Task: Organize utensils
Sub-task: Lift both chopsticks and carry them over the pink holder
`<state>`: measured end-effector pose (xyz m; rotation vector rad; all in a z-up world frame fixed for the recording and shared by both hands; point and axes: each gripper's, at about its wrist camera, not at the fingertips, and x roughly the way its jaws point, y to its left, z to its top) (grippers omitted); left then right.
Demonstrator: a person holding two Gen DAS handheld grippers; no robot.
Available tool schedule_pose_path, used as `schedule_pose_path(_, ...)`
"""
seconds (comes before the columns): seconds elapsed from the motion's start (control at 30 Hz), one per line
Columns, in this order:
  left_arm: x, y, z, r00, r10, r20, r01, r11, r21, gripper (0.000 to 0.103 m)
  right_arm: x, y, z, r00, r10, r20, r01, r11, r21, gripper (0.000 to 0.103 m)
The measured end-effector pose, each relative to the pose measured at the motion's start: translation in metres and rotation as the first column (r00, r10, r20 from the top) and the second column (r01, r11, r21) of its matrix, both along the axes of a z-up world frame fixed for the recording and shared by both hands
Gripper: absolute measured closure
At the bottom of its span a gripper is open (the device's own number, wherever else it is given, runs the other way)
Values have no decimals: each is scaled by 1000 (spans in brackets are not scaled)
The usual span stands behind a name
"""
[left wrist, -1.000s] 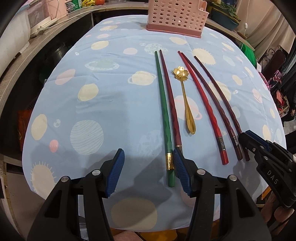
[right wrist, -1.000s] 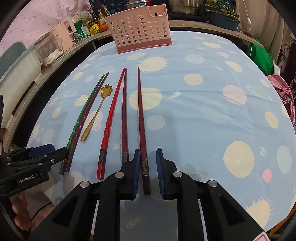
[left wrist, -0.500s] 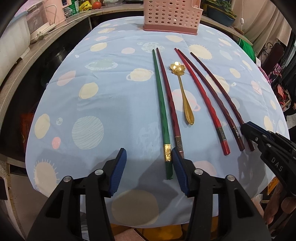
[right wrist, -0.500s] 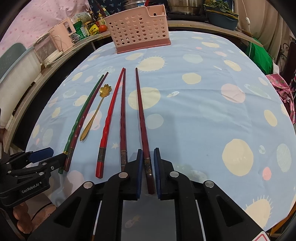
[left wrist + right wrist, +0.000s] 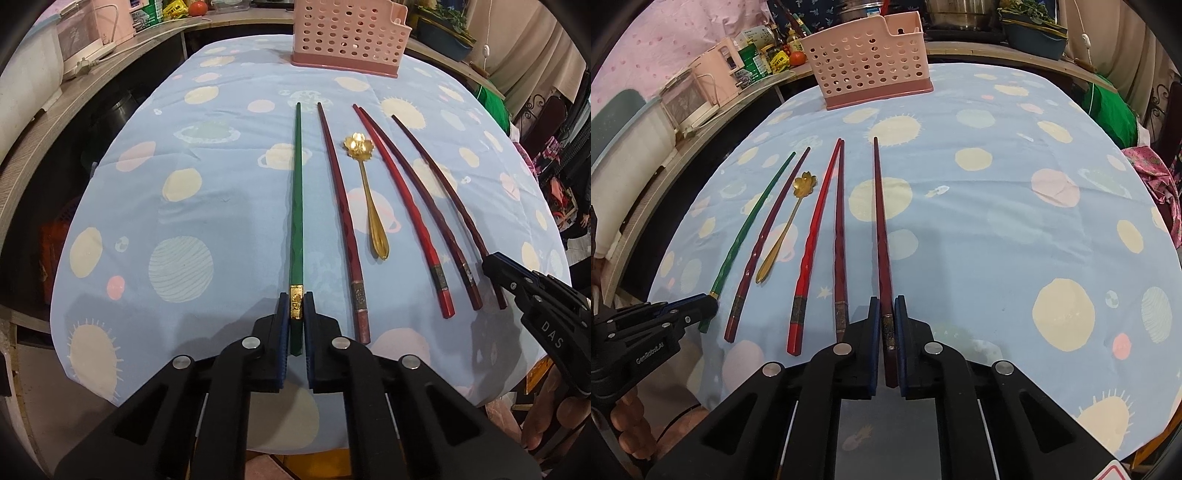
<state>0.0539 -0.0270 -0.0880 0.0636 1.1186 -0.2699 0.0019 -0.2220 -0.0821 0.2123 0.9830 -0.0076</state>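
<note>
Left gripper (image 5: pixel 296 301) jaws closing on green chopstick (image 5: pixel 296 206), right gripper (image 5: pixel 886 308) clenching dark red chopstick (image 5: pixel 881 229), pink basket (image 5: pixel 868 59) interior showing only in right view, upper centre.

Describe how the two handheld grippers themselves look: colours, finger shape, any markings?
Both are matte black frames with silver pivot screws and flat fingers faced with ribbed blue pads. The left gripper is lettered "GenRobot.AI" on its side, the right gripper "DAS". No cables or sleeves show.
</note>
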Motion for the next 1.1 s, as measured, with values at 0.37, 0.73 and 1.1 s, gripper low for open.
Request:
schedule_pose_path(0.37,16,13,46,995,51,82,-46,997,-62,96,5,-14,54,991,-37,130,30,998,52,96)
schedule_pose_path(0.73,39,19,102,975,90,203,-68,991,-114,96,25,-40,119,954,-88,285,65,994,88,96)
schedule_pose_path(1.1,74,21,156,946,129,296,-81,982,-169,96,51,-56,156,922,-107,371,74,992,103,96)
